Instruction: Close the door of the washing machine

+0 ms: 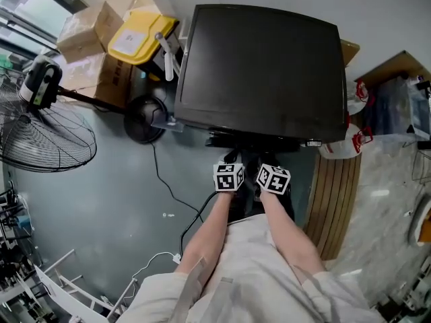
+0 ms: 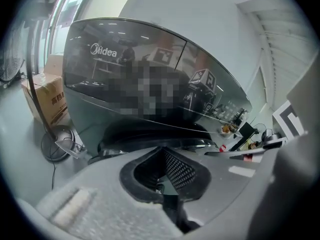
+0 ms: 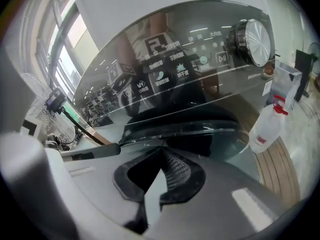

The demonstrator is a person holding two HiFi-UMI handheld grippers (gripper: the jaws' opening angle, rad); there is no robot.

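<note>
Left gripper [image 2: 161,154] and right gripper [image 3: 161,156] both sit with jaws pressed together on nothing, just before the door [image 3: 200,129] of the washing machine [image 1: 262,66]; it looks nearly closed, latch unconfirmed, so I judge a final push may remain

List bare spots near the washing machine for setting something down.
Washing machine top is bare. Grey floor between the fan and the cable is open. Crowded: cardboard boxes behind left, spray bottle and wooden slats right.
</note>
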